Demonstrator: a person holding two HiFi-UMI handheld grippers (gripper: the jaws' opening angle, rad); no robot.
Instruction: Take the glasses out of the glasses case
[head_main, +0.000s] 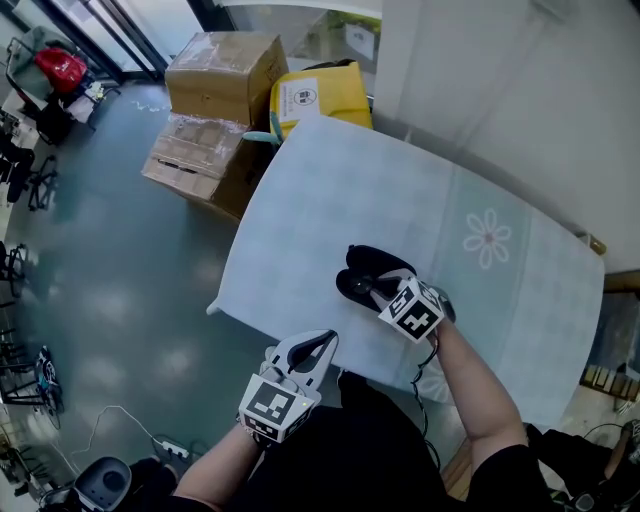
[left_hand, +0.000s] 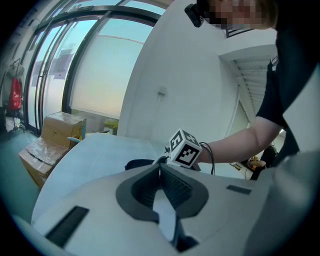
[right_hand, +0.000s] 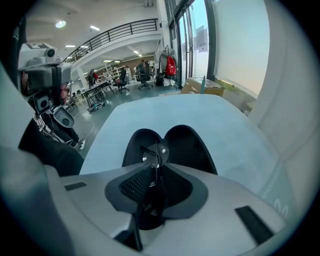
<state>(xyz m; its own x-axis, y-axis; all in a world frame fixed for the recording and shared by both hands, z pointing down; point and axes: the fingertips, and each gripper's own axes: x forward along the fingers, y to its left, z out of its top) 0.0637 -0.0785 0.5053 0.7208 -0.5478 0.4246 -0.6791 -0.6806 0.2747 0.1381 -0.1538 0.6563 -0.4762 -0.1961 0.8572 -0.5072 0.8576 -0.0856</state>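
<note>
A black glasses case (head_main: 380, 262) lies open on the pale blue table (head_main: 330, 190), its two halves (right_hand: 186, 142) spread side by side. My right gripper (head_main: 383, 292) hangs over the case's near end, shut on the dark glasses (right_hand: 156, 153), which it holds by a thin part of the frame between its pads, just above the case. My left gripper (head_main: 328, 342) hovers at the table's near edge, shut with nothing in it, to the left of the case and apart from it. In the left gripper view the case (left_hand: 137, 163) and the right gripper's marker cube (left_hand: 186, 148) lie ahead of the shut fingertips (left_hand: 160, 170).
Cardboard boxes (head_main: 222, 72) and a yellow bag (head_main: 320, 95) stand on the floor beyond the table's far left corner. A flower print (head_main: 487, 238) marks the cloth to the right. The table's left corner (head_main: 215, 305) is near my left gripper. A white wall runs behind.
</note>
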